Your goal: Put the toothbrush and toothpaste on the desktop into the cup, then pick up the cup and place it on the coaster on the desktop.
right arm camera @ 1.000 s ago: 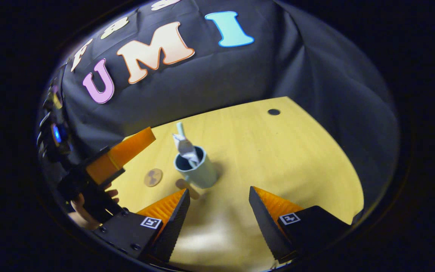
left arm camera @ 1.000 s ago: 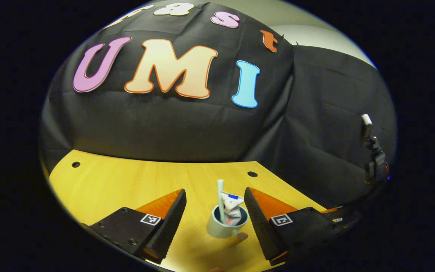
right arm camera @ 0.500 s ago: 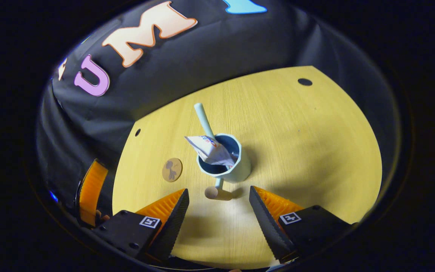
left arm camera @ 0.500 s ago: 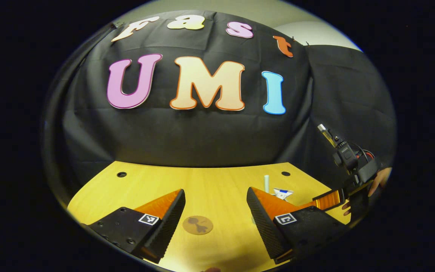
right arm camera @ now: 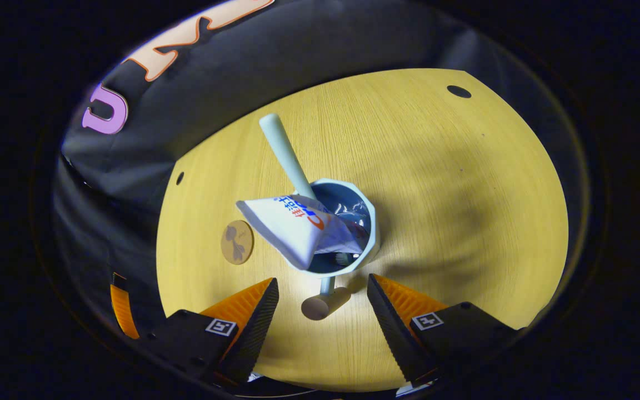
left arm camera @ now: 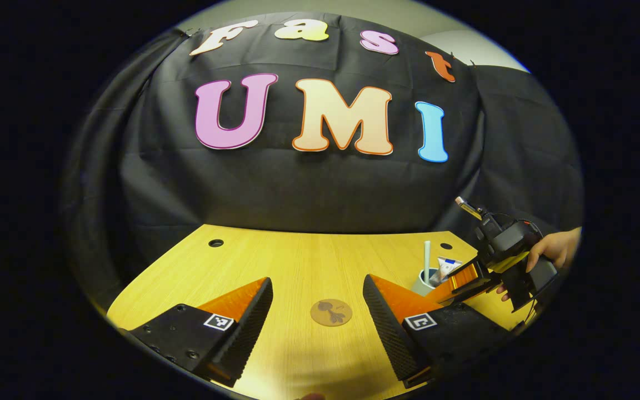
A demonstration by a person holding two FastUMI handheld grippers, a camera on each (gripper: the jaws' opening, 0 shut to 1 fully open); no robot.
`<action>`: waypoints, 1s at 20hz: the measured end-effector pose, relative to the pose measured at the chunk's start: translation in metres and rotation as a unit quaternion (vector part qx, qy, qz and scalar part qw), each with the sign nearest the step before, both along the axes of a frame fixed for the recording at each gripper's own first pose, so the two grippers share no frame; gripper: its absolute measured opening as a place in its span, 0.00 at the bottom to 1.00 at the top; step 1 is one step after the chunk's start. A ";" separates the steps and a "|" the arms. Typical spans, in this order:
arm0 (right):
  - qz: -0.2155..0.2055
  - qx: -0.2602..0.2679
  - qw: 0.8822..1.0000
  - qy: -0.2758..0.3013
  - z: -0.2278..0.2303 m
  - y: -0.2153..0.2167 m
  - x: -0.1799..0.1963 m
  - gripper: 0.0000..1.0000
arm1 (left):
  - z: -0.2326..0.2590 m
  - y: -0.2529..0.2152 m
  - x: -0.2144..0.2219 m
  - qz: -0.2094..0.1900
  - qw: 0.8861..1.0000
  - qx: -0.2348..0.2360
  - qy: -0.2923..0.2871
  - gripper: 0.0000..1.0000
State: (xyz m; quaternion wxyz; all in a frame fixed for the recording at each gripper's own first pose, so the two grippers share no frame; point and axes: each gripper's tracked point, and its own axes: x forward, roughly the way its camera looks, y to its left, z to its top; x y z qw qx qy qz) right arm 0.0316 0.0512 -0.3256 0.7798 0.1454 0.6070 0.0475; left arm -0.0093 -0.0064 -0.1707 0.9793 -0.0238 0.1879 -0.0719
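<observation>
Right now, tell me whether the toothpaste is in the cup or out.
In. The toothpaste stands in the cup, its flat end over the rim beside the toothbrush.

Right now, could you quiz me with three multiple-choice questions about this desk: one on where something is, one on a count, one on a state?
1. Where is the toothpaste?
A. flat on the desk
B. in the cup
C. on the coaster

2. How many things stand in the cup?
A. none
B. two
C. four

3. How are the right gripper's jaws?
A. open, apart from the cup
B. shut on the cup
C. shut on the coaster

Answers: 1 B, the tube leans out of the cup's mouth. 2 B, the toothpaste and the toothbrush. 3 A, the jaws stand wide, with the cup's handle between them untouched.
</observation>
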 end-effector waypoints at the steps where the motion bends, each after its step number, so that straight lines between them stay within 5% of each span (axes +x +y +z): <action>1: 0.008 -0.009 1.000 0.006 -0.004 0.001 0.000 0.98 | -0.002 0.004 -0.002 0.002 1.000 0.003 0.002 0.95; 11: 0.030 -0.051 0.998 0.038 -0.024 -0.009 0.007 0.81 | -0.011 0.037 -0.007 0.027 1.000 0.003 0.014 0.95; 15: 0.040 -0.052 0.997 0.040 -0.030 -0.011 0.007 0.45 | -0.013 0.041 -0.004 0.028 0.999 0.002 0.017 0.95; 20: 0.070 -0.074 0.995 0.021 -0.025 -0.013 0.011 0.38 | -0.015 0.043 -0.003 0.028 0.999 0.001 0.020 0.95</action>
